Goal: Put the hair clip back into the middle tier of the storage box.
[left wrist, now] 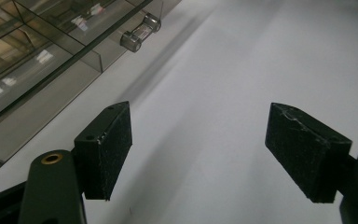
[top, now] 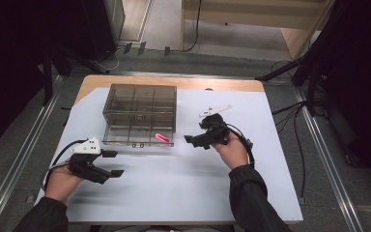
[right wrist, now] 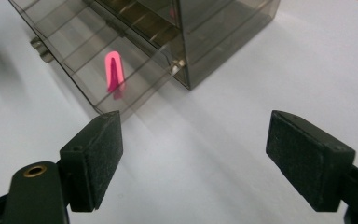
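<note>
Both tongs wide open, empty. R tongs point(top: 197, 139) near pink clip point(top: 162, 138) in smoky box's point(top: 140, 104) open drawer; L tongs point(top: 113, 163) apart. Risk: drawer rim blocks jaw, clip skids.

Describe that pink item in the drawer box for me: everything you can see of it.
The pink item is small, bright and glossy, like plastic. In the right gripper view it looks like a narrow bent loop, rounded at one end; what it is, I cannot tell. It lies flat in the pulled-out bottom drawer of the smoky transparent box, in the drawer's right-hand compartment near the front wall, seen through the clear plastic. Nothing else lies in that compartment. Neither hand-held gripper touches it.
</note>
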